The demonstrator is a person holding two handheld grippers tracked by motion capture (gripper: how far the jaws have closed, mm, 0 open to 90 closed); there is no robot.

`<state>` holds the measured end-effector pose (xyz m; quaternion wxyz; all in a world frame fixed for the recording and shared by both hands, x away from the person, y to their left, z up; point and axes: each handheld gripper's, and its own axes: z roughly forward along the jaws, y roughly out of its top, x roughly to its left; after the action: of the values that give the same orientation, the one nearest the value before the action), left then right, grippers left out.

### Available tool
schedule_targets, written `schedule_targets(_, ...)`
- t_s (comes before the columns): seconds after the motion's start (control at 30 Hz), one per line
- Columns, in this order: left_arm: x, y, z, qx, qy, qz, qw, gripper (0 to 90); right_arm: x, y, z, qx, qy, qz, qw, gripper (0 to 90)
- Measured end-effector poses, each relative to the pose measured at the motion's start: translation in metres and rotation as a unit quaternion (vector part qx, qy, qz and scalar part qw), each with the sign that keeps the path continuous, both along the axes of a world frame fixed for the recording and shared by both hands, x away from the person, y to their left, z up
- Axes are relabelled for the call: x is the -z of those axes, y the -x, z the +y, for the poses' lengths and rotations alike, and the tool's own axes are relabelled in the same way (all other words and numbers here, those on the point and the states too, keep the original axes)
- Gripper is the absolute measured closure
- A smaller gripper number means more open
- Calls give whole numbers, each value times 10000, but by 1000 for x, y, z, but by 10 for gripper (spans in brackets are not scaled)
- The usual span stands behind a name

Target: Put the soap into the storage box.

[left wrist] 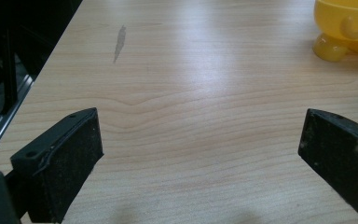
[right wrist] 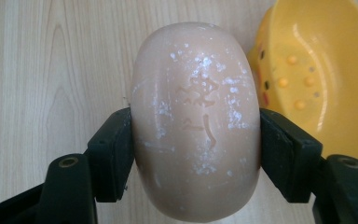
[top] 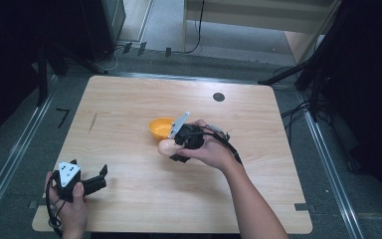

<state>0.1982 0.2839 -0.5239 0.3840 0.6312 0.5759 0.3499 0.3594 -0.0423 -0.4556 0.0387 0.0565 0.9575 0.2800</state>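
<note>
A peach-coloured oval soap bar (right wrist: 196, 121) with white flecks and stamped marks is pinched between both pads of my right gripper (right wrist: 196, 149), above the wood. From above, that right gripper (top: 178, 149) sits mid-table with the soap bar (top: 165, 147) sticking out at its left end. A yellow soap dish (top: 160, 127) with small bumps inside stands just behind it, and in the right gripper view the yellow dish (right wrist: 307, 70) lies to the right of the bar. My left gripper (top: 99, 178) rests near the front left corner, jaws wide apart over bare wood (left wrist: 200, 140), holding nothing.
The wooden table (top: 129, 104) has a black round mark (top: 219, 96) at the back right and a grey scuff (left wrist: 119, 43) at the left. Dark stands and cables surround the table. The yellow dish's foot (left wrist: 331, 46) shows far off in the left gripper view.
</note>
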Motion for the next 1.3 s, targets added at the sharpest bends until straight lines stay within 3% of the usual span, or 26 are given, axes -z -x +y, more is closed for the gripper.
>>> schedule_targets(0.2, 0, 0, 0, 4, 18, -4, 10000, 0, -16, -13, 2, 158, -60, -139, 9998, 331)
schedule_targets(0.57, 0, 0, 1, 2, 52, -27, 10000, 0, -23, -38, 10, 277, 80, -241, 9993, 330)
schedule_targets(0.83, 0, 0, 2, -4, 105, -44, 9999, 0, -23, -52, 21, 299, 201, -201, 9991, 330)
schedule_targets(0.9, 0, 0, 2, 2, 124, -29, 9999, 0, -23, -55, 24, 291, 202, -280, 9990, 330)
schedule_targets(0.97, 0, 0, 2, 1, 125, -30, 9999, 0, -22, -58, 27, 272, 229, -174, 9992, 330)
schedule_targets(1.3, 0, 0, 3, 6, 134, -17, 9999, 0, -11, -69, 32, 352, 373, -130, 9986, 329)
